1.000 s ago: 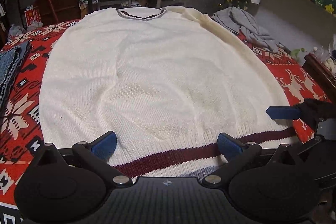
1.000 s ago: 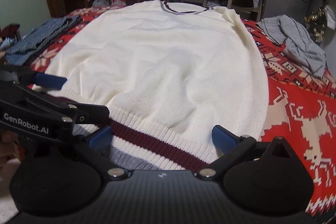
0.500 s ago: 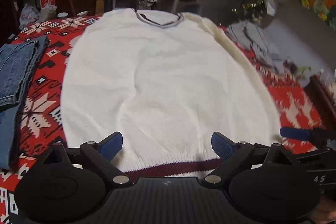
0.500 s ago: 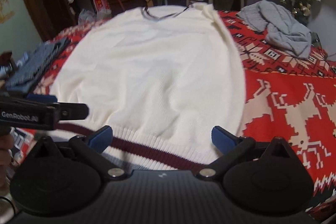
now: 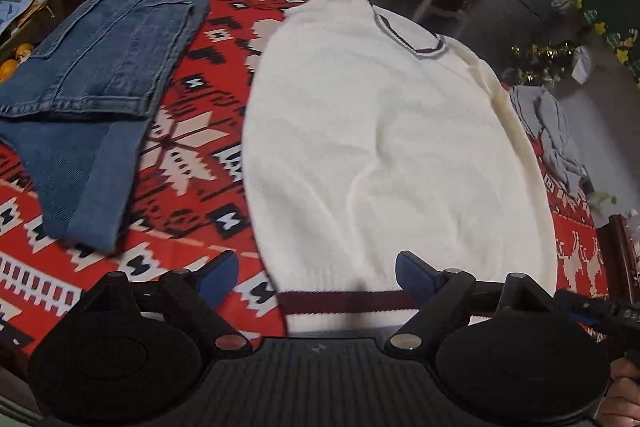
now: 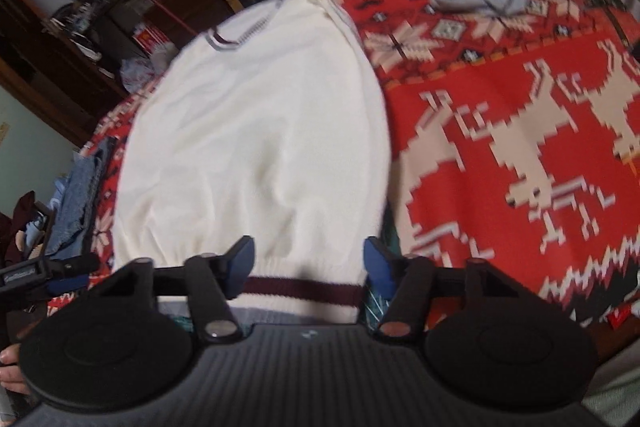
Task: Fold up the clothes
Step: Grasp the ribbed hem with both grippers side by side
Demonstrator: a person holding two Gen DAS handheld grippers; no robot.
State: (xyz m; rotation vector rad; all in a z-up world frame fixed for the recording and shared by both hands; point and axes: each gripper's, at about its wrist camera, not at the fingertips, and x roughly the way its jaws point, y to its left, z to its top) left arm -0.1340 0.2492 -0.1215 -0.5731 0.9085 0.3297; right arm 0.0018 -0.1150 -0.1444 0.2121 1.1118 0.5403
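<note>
Both tools poised at the sweater hem

Left view: left tool (image 5: 316,273) spread wide, empty, over the near-left corner of the soft, limp sweater (image 5: 384,155). Right view: right tool (image 6: 306,261) wide, straddling the ribbed hem (image 6: 298,287), likely the firmest grip.

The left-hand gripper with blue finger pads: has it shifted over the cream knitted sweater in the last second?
Yes. The left gripper slid left along the maroon-striped hem: the cream knitted sweater corner now sits between its open fingers.
</note>
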